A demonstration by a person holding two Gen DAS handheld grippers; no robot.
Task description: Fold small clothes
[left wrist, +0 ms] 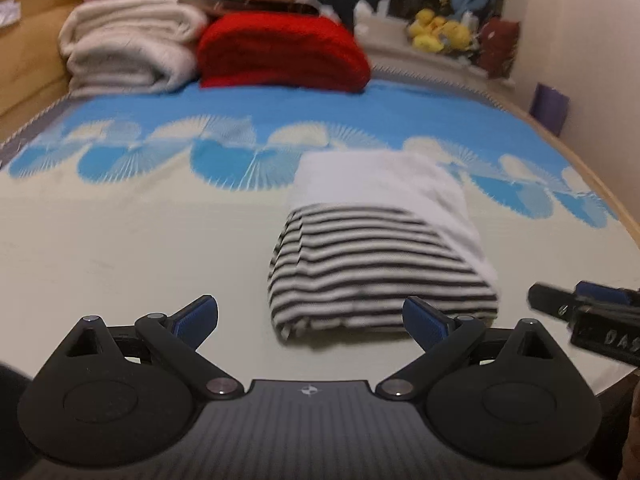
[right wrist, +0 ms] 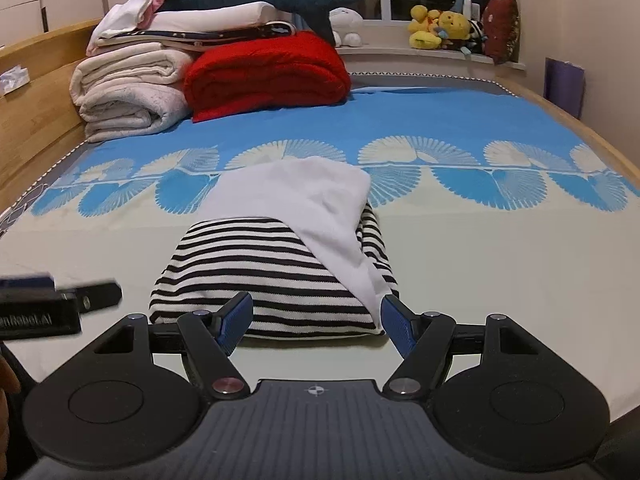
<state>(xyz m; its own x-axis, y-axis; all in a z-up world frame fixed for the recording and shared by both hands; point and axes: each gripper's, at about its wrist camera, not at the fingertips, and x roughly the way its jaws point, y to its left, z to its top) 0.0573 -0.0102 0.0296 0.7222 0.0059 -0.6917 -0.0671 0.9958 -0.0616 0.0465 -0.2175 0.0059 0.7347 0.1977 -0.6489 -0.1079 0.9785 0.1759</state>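
Observation:
A folded black-and-white striped garment (left wrist: pixel 376 264) (right wrist: pixel 260 268) lies on the bed, with a white layer (left wrist: pixel 380 184) (right wrist: pixel 312 196) draped over its far side and right edge. My left gripper (left wrist: pixel 312 314) is open just in front of the garment's near left corner, with nothing between its blue pads. My right gripper (right wrist: pixel 317 314) is open too. The garment's near edge shows between its fingers, and the pads stand apart from the cloth. Each gripper also shows at the edge of the other's view: the right gripper (left wrist: pixel 580 312) and the left gripper (right wrist: pixel 60 296).
The bedspread (right wrist: pixel 480 240) is cream near me and blue further back. Folded cream blankets (right wrist: pixel 128 88) and a red blanket (right wrist: pixel 264 76) are stacked at the back left against a wooden bed frame (right wrist: pixel 36 80). Plush toys (right wrist: pixel 440 28) sit on the window sill.

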